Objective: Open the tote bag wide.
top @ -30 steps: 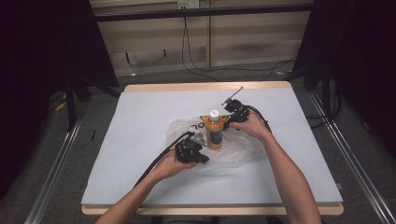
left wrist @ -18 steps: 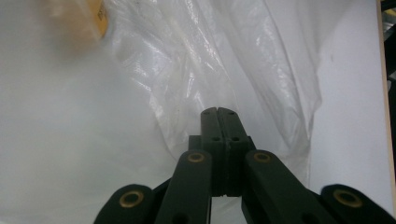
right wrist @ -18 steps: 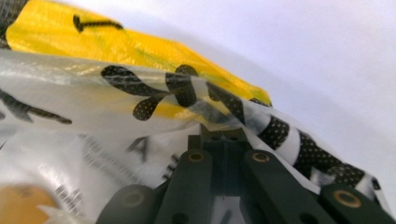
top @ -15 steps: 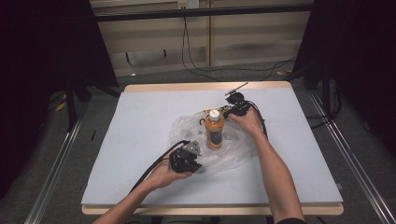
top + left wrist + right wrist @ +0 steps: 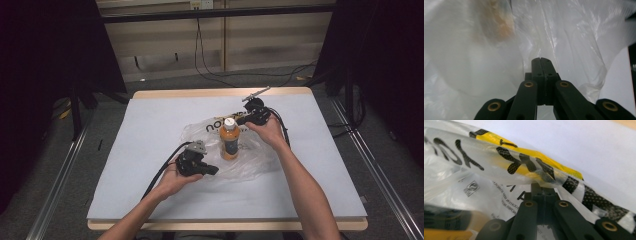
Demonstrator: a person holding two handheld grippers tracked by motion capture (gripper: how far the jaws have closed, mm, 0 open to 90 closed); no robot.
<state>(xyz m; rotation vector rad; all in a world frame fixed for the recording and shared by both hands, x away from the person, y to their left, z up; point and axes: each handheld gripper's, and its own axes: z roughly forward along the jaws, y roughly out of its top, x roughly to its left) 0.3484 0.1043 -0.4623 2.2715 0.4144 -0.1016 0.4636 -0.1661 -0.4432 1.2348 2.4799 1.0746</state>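
Note:
An orange drink bottle [image 5: 229,142] with a white cap stands upright inside a crumpled clear plastic bag [image 5: 255,161] on the white table. My left gripper [image 5: 214,171] lies at the bag's near-left edge. Its jaws [image 5: 540,60] are shut, with the film [image 5: 579,37] gathered at their tips. The bottle [image 5: 499,22] shows through the film as a blurred orange patch. My right gripper [image 5: 240,121] is beyond the bottle at the bag's far edge. In the right gripper view my right gripper [image 5: 543,188] is shut on the yellow-and-black printed rim of the bag [image 5: 499,162].
The white table top [image 5: 150,125] has a wooden border and open room left and right of the bag. Cables trail from both grippers toward the person. Dark frames and metal rails [image 5: 60,165] flank the table.
My right gripper has risen a little with the bag's far rim. The left hand has drifted slightly to the near left. The bottle stays upright in place.

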